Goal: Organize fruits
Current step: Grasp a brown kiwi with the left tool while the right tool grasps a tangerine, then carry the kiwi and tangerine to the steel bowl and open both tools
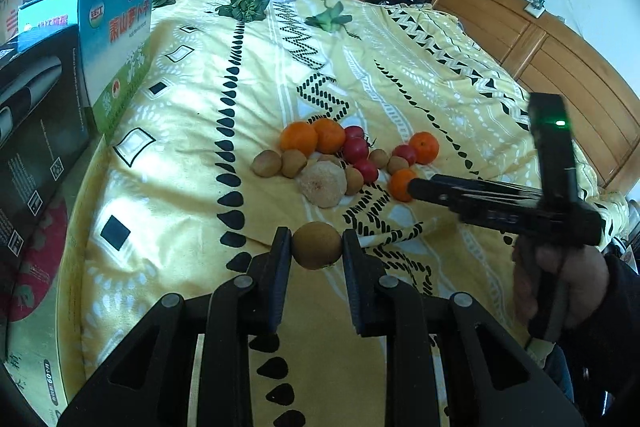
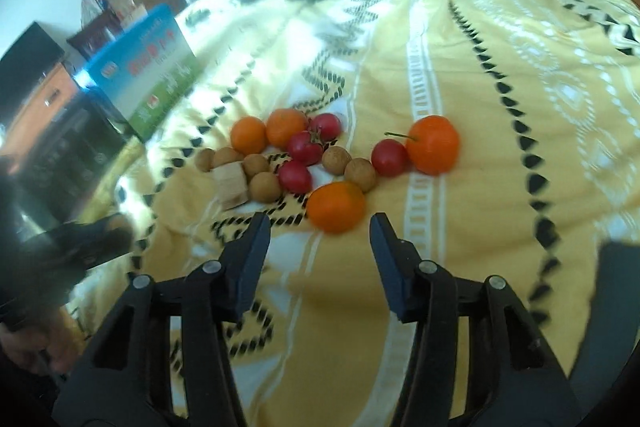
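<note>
**Fruit sorting on the bed, one longan up, orange next?**

Yellow patterned bedspread (image 1: 208,131) is the work surface, with boxes (image 1: 116,39) stacked along the left edge and a pile of clothes at the far end. Someone sits back there too.

All the fruit is bunched mid-bed in one mixed heap: oranges, small red tomatoes (image 2: 306,147) and brown longans (image 2: 264,187), plus a pale lumpy thing (image 1: 322,183) I can't name. My guess is they were dumped together so they can be pulled apart by kind.

Left claw (image 1: 316,247) is clamped on one longan (image 1: 317,245), pads pressing both sides, held clear of the heap on the near side. Looks like it's being carried off to start a group.

Right claw (image 2: 320,227) is partly open with nothing gripped. In its own view, the nearest orange (image 2: 336,207) sits just past the tips, between the jaw lines, not pinched. From the left view the tips look right against that orange, but I can't tell if they touch. Gap looks about wide enough, so it'd probably need to push in a bit further before squeezing.
</note>
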Motion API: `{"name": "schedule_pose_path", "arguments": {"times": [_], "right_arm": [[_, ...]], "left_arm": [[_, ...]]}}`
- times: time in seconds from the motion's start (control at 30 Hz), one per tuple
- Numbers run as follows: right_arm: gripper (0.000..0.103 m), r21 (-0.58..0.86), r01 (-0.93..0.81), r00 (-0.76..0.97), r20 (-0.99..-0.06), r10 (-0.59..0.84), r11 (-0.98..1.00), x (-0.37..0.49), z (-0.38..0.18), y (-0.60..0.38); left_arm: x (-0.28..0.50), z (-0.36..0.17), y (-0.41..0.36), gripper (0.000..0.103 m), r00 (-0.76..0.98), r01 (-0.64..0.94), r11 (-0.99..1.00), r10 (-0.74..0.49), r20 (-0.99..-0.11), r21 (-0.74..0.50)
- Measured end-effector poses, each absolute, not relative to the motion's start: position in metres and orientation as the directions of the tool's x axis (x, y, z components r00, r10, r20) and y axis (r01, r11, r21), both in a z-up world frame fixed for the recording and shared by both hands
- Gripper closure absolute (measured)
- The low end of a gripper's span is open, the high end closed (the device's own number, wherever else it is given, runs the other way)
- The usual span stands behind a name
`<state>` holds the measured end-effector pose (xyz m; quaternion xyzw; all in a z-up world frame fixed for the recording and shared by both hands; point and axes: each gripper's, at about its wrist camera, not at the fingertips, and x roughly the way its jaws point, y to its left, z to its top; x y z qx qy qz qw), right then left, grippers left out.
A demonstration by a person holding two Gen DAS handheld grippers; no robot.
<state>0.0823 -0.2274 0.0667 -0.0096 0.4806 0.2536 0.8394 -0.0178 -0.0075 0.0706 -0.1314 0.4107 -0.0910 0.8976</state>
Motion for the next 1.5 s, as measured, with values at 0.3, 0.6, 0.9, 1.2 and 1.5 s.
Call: {"name": "schedule_pose_path", "arguments": {"times": [0.3,0.6,0.9,1.2,1.5], "right_arm": [[0.062,0.164,-0.459,0.380,-0.852,0.360,0.873,0.095,0.040,-0.217],[0.062,0.153,-0.517,0.461,-0.780,0.424,0.842,0.069,0.103,-0.195],[0.062,0.173,-0.712,0.450,-0.632,0.631,0.680,0.052,0.221,-0.075],[0.062,0.235,-0.887,0.192,-0.596,0.779,0.399,-0.017,0.262,0.105],[0.062,0.276,-0.911,0.018,-0.714,0.700,0.305,-0.061,0.205,0.206]], "left_arm": [[-0.013,0.067,-0.001,0.078,0.640,0.028,0.946,-0.265,-0.722,-0.323],[-0.029,0.128,0.045,0.078,0.746,-0.019,0.954,-0.185,-0.640,-0.299],[-0.091,0.218,0.205,0.078,0.844,-0.287,0.921,0.112,-0.525,-0.264],[-0.172,0.219,0.393,0.078,0.709,-0.596,0.770,0.369,-0.601,-0.230],[-0.189,0.148,0.423,0.078,0.617,-0.652,0.724,0.333,-0.712,-0.226]]}}
